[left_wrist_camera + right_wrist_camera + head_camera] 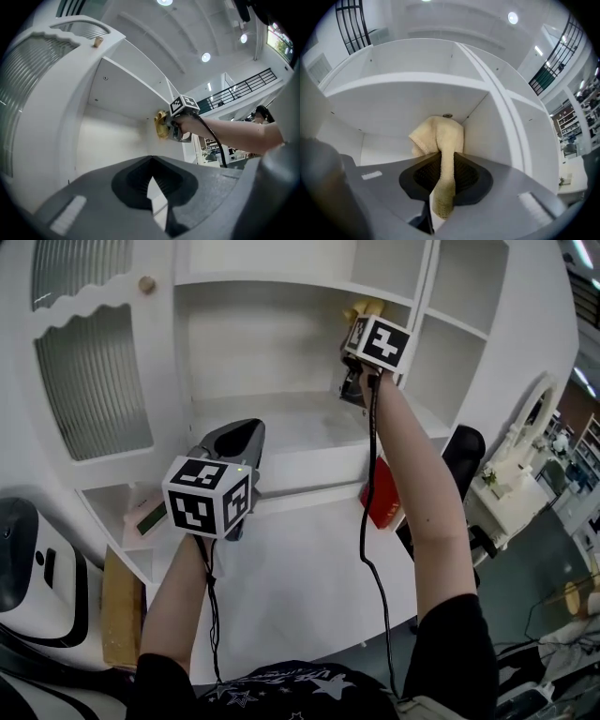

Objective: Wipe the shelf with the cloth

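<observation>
A pale yellow cloth (pixel 367 308) is pinched in my right gripper (pixel 360 317), which is raised at the top right corner of the white cabinet's middle compartment. In the right gripper view the cloth (pixel 438 138) bunches beyond the shut jaws of the right gripper (pixel 443 174), against the underside of the upper shelf (pixel 408 101) beside the upright partition (pixel 497 122). My left gripper (pixel 238 435) hovers lower, in front of the lower shelf (pixel 291 423), jaws together and empty. From the left gripper (pixel 151 171) view, the cloth (pixel 161 124) and right gripper (pixel 172 126) appear ahead.
A ribbed-glass door (pixel 89 381) with a wooden knob (pixel 146 284) stands at the left. A red object (pixel 382 498) and a black chair (pixel 464 451) sit to the right below the shelves. A white counter (pixel 300 587) lies below, a wooden board (pixel 120 606) at its left.
</observation>
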A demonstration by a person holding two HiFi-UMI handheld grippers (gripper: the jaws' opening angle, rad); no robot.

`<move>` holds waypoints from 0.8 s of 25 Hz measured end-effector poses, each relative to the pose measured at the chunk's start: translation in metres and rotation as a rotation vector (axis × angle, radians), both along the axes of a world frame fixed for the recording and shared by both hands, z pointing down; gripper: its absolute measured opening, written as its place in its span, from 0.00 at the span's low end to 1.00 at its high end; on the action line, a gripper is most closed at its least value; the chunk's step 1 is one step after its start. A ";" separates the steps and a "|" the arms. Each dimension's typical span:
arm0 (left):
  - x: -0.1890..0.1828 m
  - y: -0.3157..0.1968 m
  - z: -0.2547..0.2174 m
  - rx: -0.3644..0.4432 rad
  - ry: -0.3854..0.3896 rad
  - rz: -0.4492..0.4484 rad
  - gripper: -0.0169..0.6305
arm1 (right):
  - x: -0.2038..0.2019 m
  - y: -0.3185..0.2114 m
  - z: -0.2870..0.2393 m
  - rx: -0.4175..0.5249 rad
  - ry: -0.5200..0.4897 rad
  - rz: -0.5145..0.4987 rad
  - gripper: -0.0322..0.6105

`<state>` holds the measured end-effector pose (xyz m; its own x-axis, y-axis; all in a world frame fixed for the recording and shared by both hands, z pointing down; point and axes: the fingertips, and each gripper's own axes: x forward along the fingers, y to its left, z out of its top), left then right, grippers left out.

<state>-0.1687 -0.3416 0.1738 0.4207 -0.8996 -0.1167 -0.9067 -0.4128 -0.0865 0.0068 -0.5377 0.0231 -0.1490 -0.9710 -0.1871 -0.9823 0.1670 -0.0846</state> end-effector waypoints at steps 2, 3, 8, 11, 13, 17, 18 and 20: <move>0.005 0.007 0.000 -0.002 -0.002 0.020 0.03 | 0.007 0.015 0.001 0.001 0.004 0.013 0.18; 0.007 0.010 -0.001 -0.002 -0.002 0.030 0.03 | 0.012 0.022 0.001 0.002 0.008 0.021 0.18; 0.019 0.029 0.001 -0.006 -0.002 0.073 0.03 | 0.035 0.053 0.005 0.002 0.017 0.065 0.18; 0.026 0.039 0.002 -0.002 -0.007 0.091 0.03 | 0.044 0.067 0.007 -0.001 0.023 0.078 0.18; 0.029 0.043 0.001 0.001 -0.008 0.099 0.03 | 0.046 0.076 0.007 0.001 0.036 0.083 0.18; 0.027 0.046 0.000 -0.003 -0.001 0.099 0.03 | 0.040 0.086 0.012 -0.002 0.041 0.064 0.18; 0.026 0.046 0.001 -0.004 -0.002 0.097 0.03 | 0.038 0.087 0.014 -0.003 0.045 0.056 0.17; 0.026 0.046 0.004 -0.010 -0.005 0.092 0.03 | 0.031 0.088 0.018 -0.005 0.055 0.037 0.17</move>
<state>-0.1431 -0.2957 0.1773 0.5026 -0.8580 -0.1058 -0.8643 -0.4955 -0.0866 0.0375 -0.4501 0.0412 -0.1227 -0.9770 -0.1746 -0.9910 0.1300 -0.0309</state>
